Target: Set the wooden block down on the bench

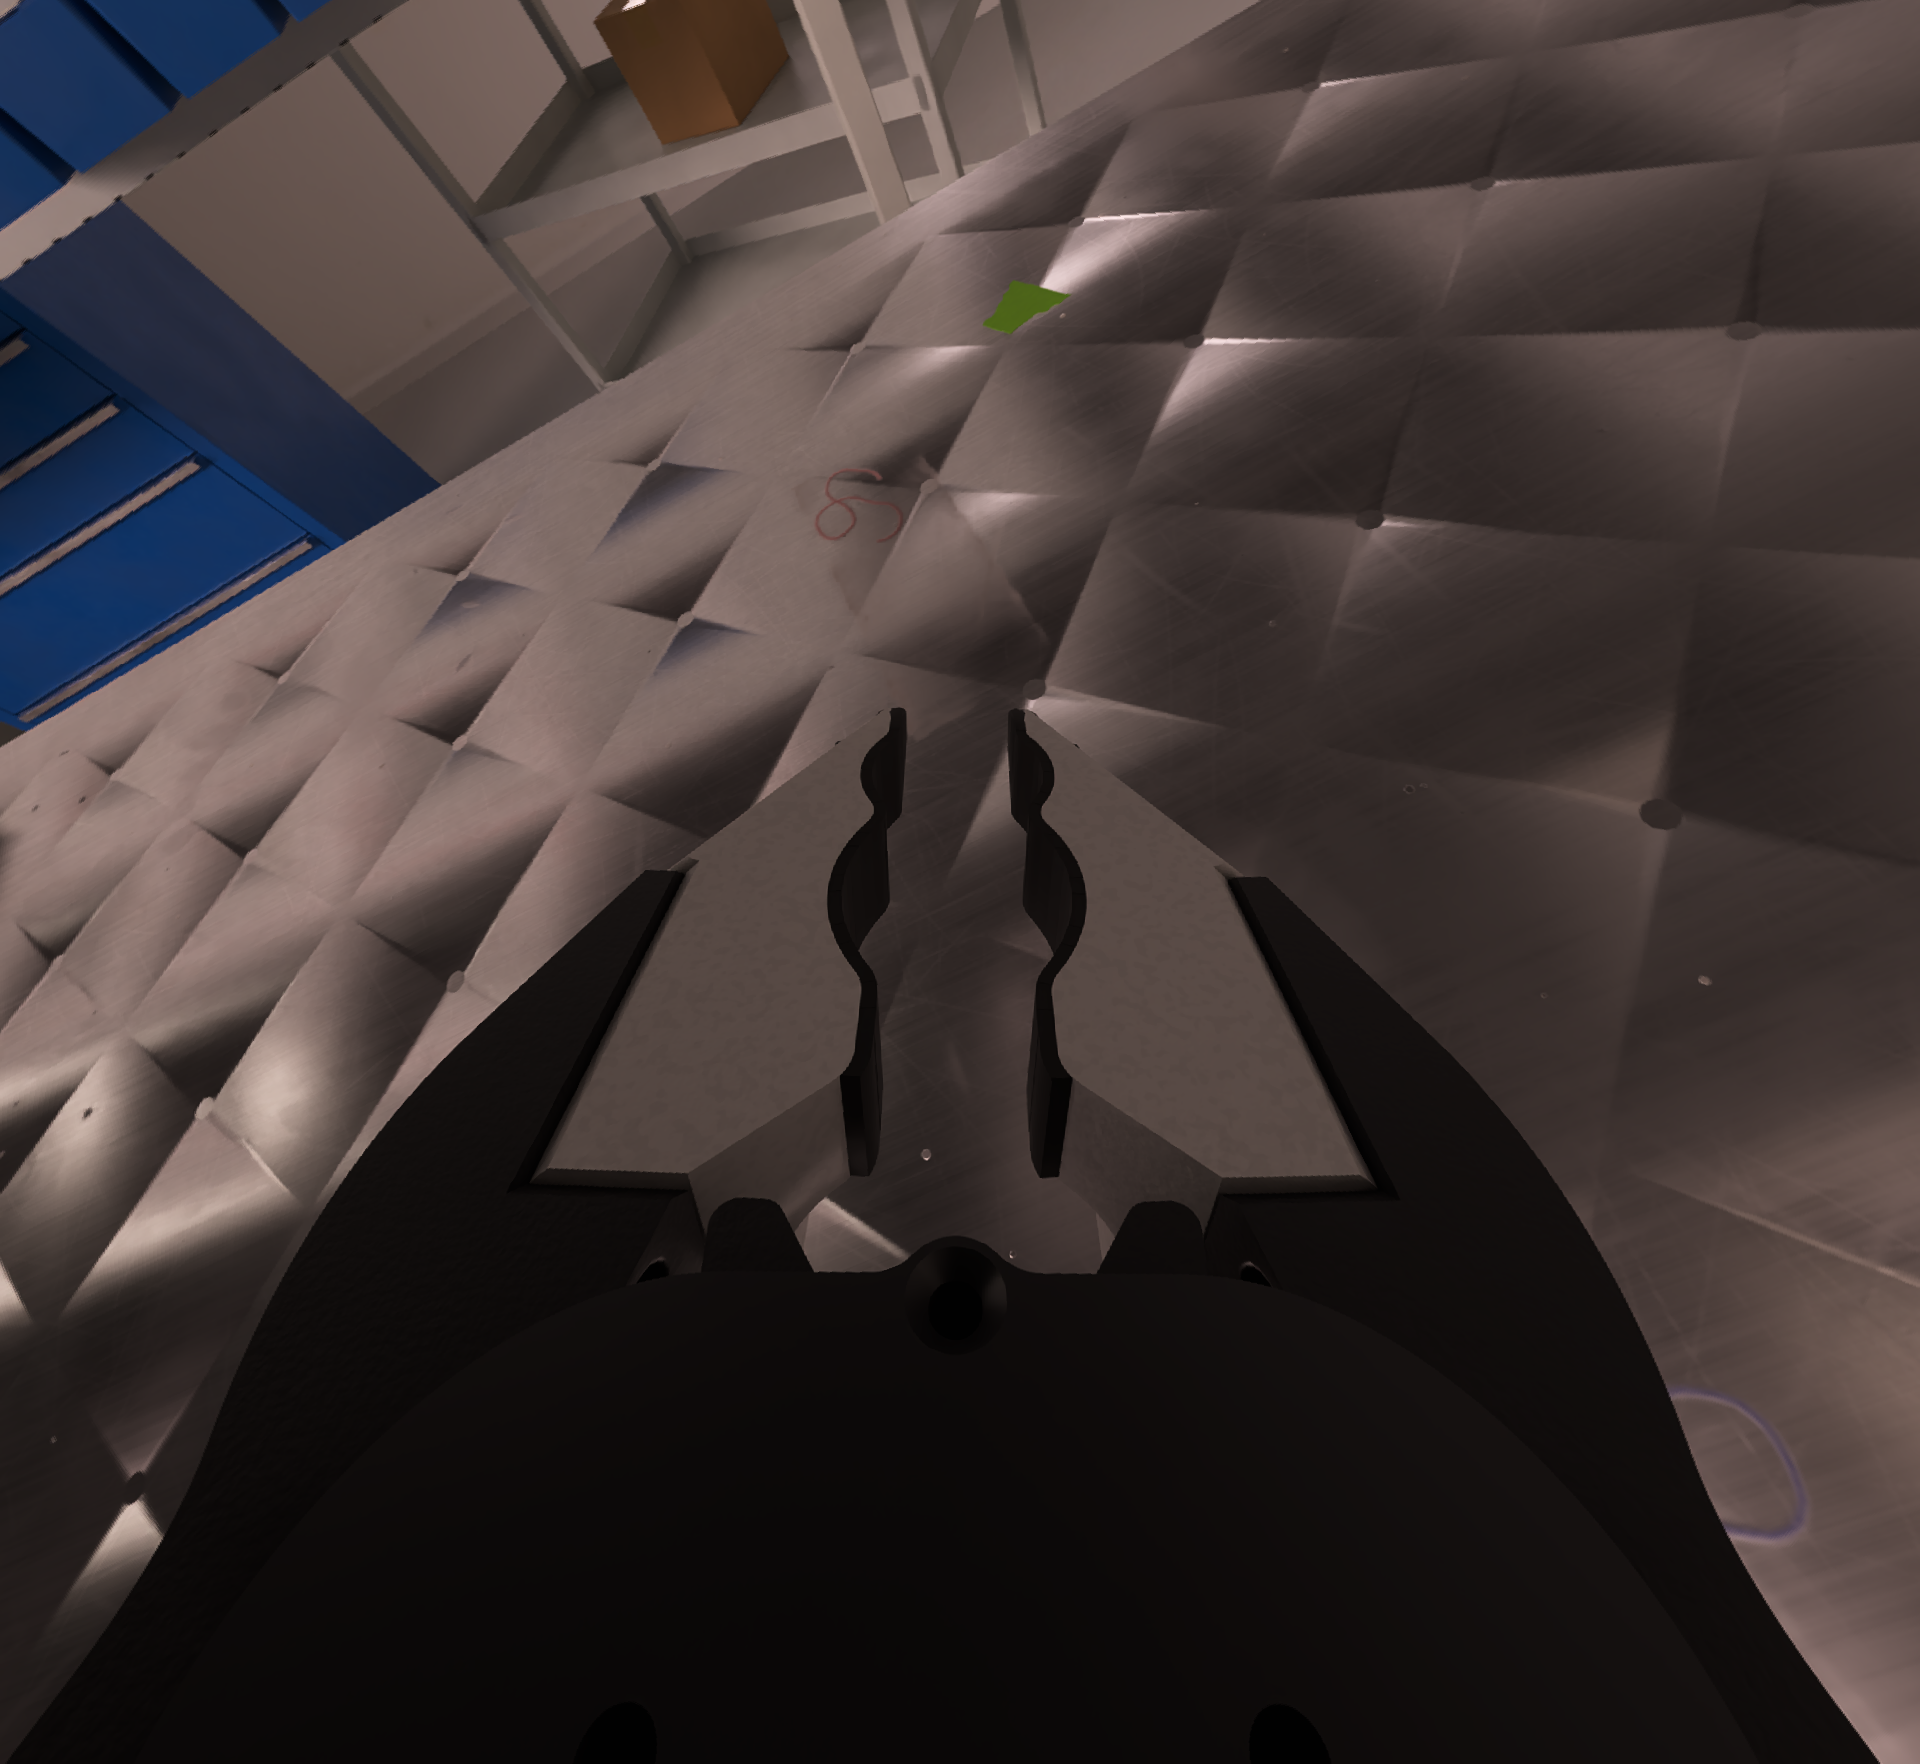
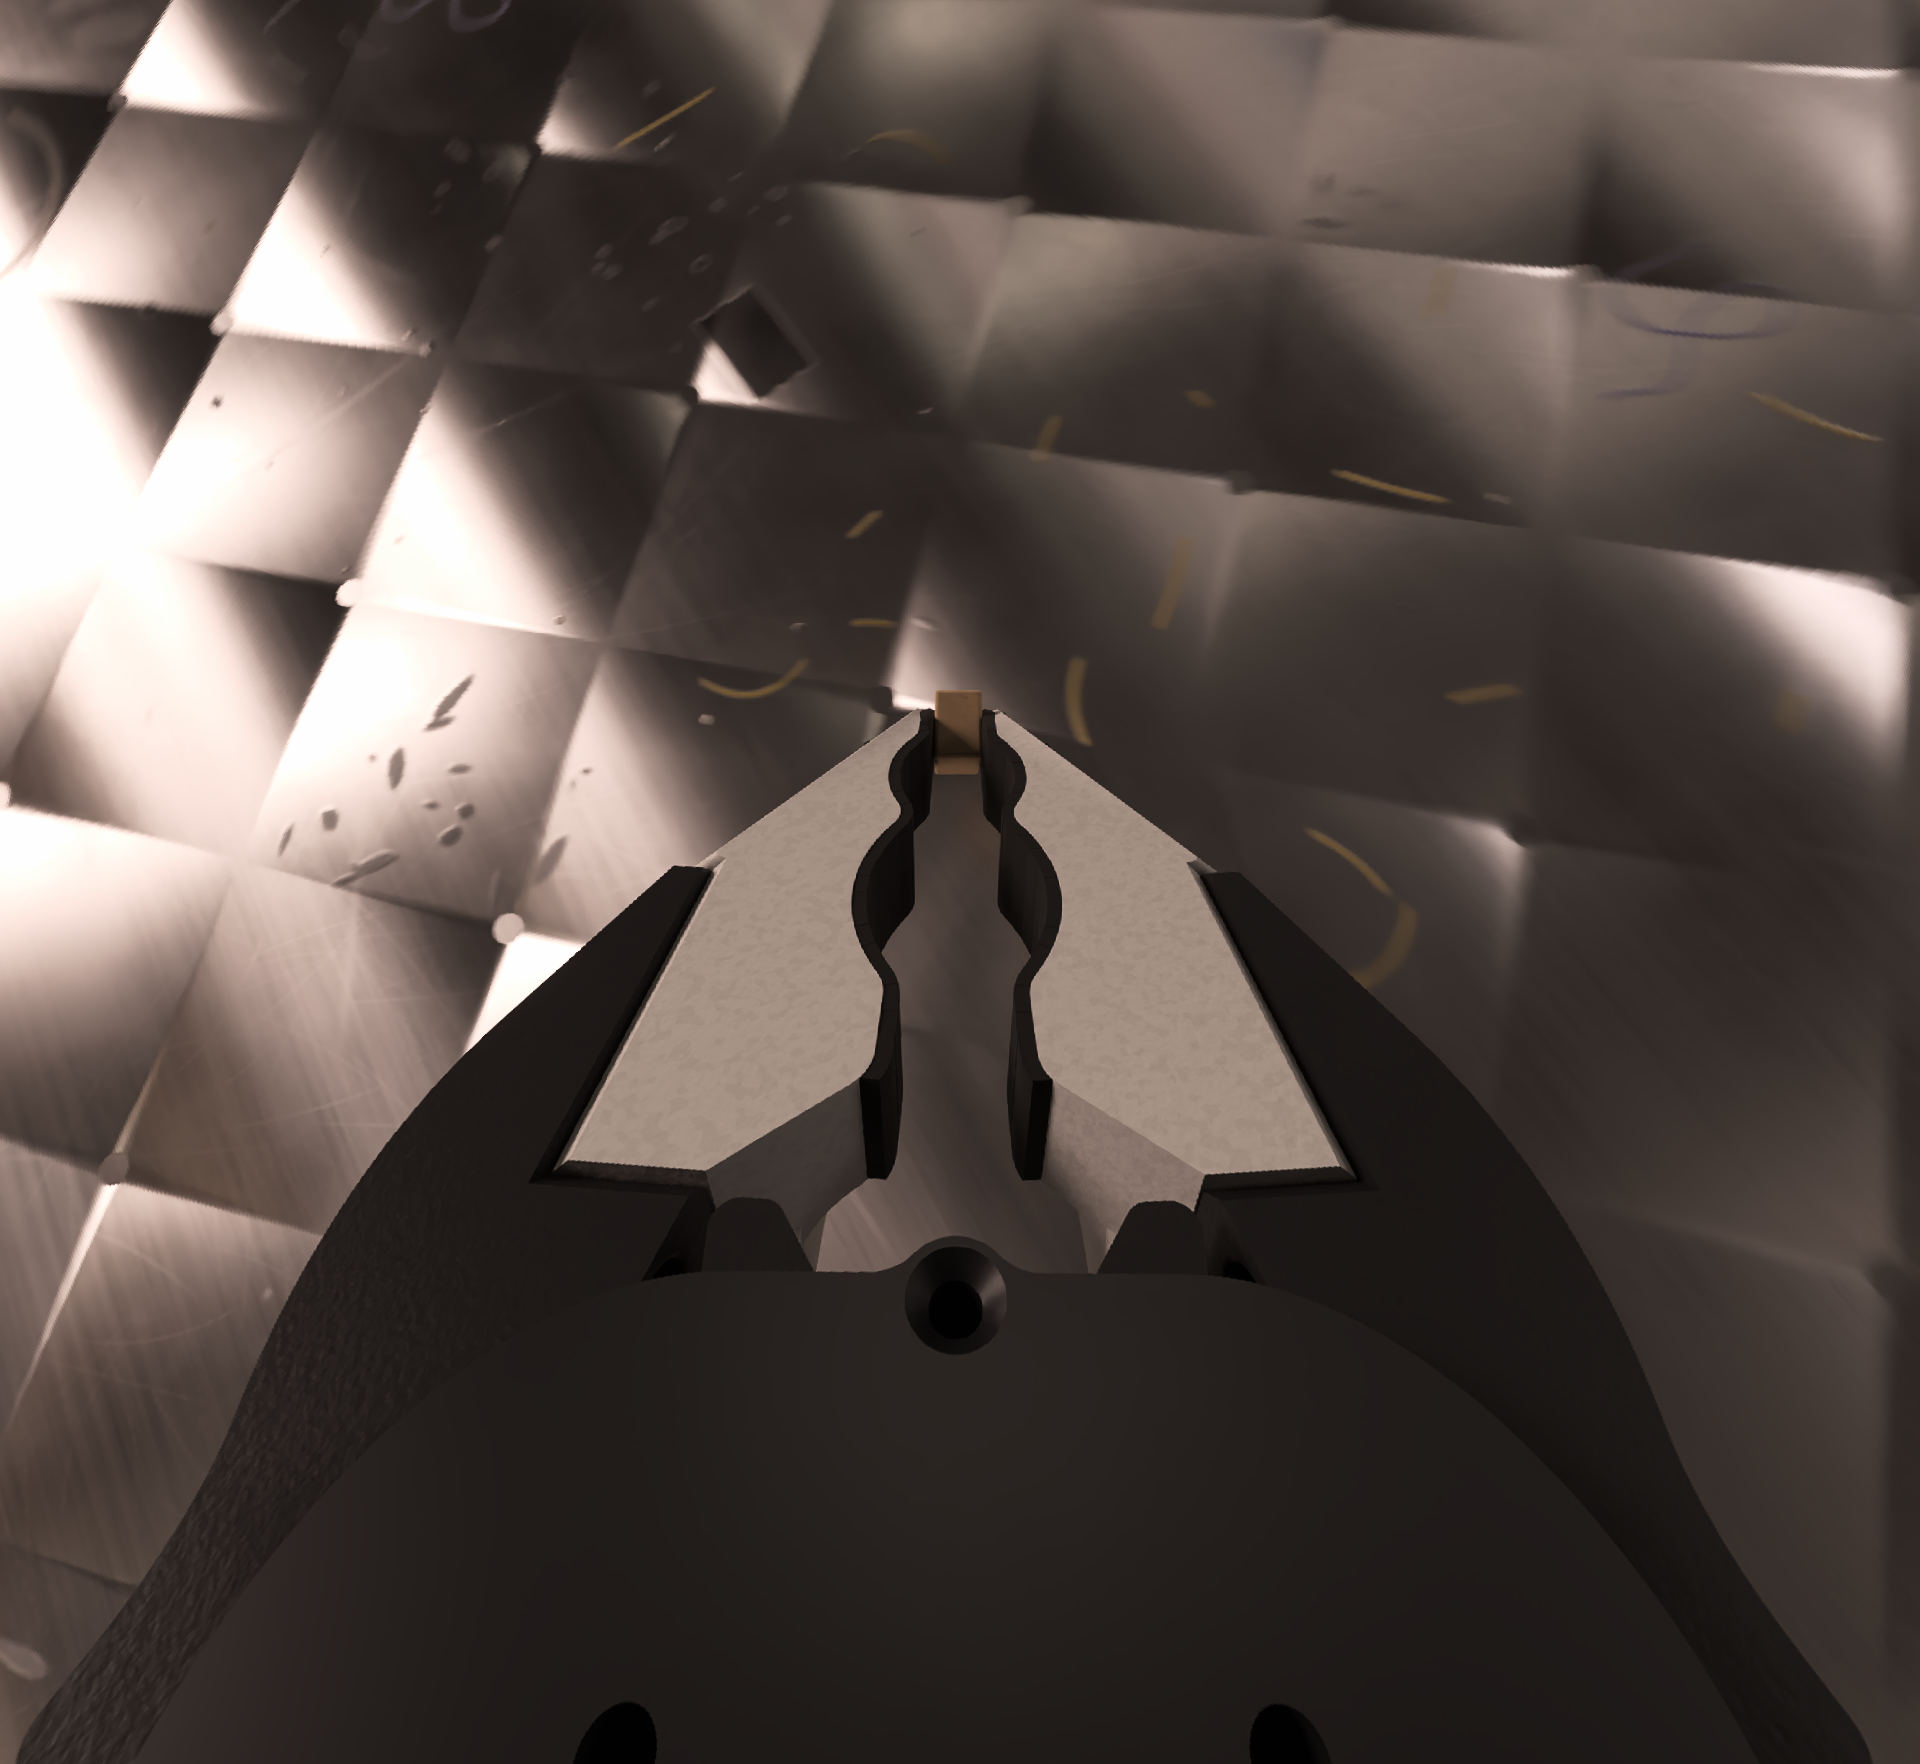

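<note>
On my right wrist camera, the right gripper [image 2: 958, 727] pinches the small wooden block [image 2: 957, 729] at its fingertips, jaws narrow around it, above the brushed metal bench [image 2: 1351, 779]. Beyond the block lies a dark square patch [image 2: 758, 350]. Only my left wrist camera shows the left gripper [image 1: 958, 722], jaws parted on nothing. Beyond it sits a green patch [image 1: 1023, 306], then a cardboard box [image 1: 694, 36] on shelving [image 1: 862, 52] and blue drawers [image 1: 125, 509].

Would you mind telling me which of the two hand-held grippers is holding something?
The right hand-held gripper: a wooden block sits pinched at its fingertips, while the left hand-held gripper is empty.
</note>
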`<state>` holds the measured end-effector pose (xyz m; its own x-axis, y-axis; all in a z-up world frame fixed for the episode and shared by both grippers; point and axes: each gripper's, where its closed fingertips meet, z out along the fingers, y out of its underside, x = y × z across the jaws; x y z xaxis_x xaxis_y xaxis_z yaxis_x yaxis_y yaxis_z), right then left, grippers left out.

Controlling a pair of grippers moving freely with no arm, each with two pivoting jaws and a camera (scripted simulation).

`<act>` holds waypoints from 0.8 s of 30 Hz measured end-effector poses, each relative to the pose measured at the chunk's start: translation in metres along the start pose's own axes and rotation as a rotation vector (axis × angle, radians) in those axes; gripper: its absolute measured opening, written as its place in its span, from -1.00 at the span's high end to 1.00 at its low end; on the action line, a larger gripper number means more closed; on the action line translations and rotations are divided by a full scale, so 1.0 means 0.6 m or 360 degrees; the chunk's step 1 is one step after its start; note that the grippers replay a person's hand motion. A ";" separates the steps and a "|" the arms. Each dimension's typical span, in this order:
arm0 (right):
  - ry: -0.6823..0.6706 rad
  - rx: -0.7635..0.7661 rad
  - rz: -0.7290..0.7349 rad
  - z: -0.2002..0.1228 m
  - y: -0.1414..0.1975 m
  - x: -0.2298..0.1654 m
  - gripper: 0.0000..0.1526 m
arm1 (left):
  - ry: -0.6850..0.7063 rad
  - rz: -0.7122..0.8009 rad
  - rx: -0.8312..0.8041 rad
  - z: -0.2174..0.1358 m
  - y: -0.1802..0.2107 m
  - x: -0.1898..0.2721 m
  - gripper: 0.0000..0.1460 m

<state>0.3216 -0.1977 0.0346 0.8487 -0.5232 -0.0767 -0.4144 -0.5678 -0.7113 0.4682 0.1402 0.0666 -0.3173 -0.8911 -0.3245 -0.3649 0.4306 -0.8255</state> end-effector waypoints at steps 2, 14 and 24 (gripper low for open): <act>-0.0073 -0.0075 -0.0064 0.028 0.001 -0.026 0.90 | 0.0016 0.0014 0.0011 -0.003 0.000 0.005 0.74; -0.0129 -0.0114 -0.0121 0.070 -0.001 -0.058 0.90 | -0.0039 -0.0121 0.0082 -0.025 -0.004 -0.032 0.75; 0.0064 -0.0005 -0.0026 0.060 -0.037 -0.052 0.61 | -0.0158 -0.0569 0.0060 -0.042 0.026 -0.125 0.77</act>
<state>0.3163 -0.1458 0.0277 0.8415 -0.5390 -0.0373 -0.4018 -0.5783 -0.7100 0.4641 0.2175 0.0900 -0.0886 -0.9946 -0.0541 -0.4045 0.0855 -0.9105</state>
